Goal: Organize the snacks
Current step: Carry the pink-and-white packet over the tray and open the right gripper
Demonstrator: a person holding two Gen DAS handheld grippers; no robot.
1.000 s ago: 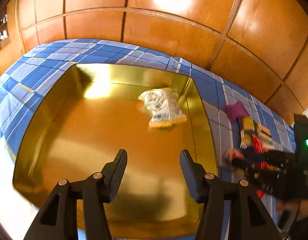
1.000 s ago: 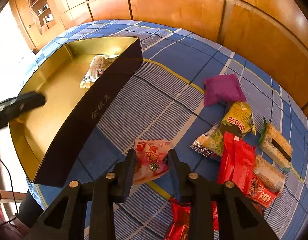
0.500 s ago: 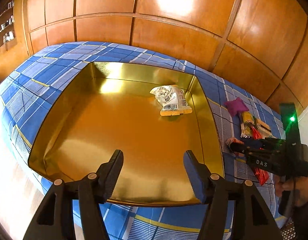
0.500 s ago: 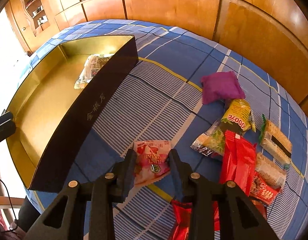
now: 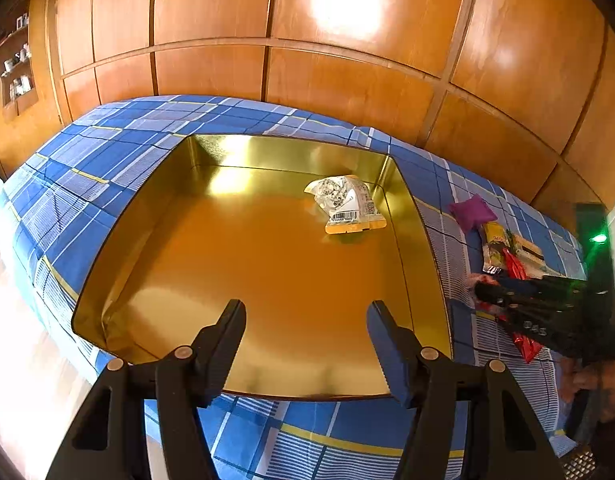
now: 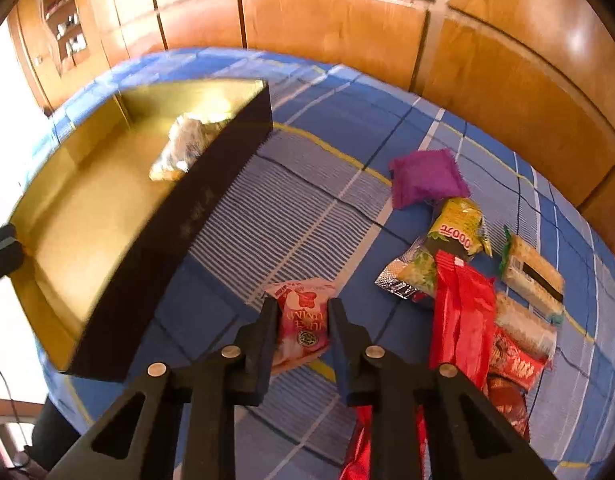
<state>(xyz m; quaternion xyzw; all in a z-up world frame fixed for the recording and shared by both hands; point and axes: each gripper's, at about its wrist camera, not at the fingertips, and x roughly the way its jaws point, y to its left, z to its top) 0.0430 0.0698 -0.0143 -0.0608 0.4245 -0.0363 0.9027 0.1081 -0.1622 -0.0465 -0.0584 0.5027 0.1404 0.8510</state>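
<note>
A large gold tray [image 5: 155, 208] with dark outer walls [image 6: 179, 232] sits on the blue plaid cloth. One clear and yellow snack packet [image 5: 347, 204] lies in its far right corner; it also shows in the right wrist view [image 6: 183, 146]. My left gripper [image 5: 305, 312] is open and empty above the tray's near edge. My right gripper [image 6: 301, 308] is shut on a pink snack packet [image 6: 303, 324], held just above the cloth right of the tray. It also shows in the left wrist view [image 5: 483, 292].
A pile of snacks lies right of the tray: a purple packet [image 6: 425, 178], a yellow-green packet [image 6: 455, 232], red wrappers [image 6: 461, 316] and cracker packs [image 6: 533, 276]. Wooden wall panels [image 5: 347, 80] stand behind the table. The cloth's front edge drops off near me.
My left gripper has pulled back from over the tray floor to its near edge. My right gripper has lifted and tilted with the pink packet in it.
</note>
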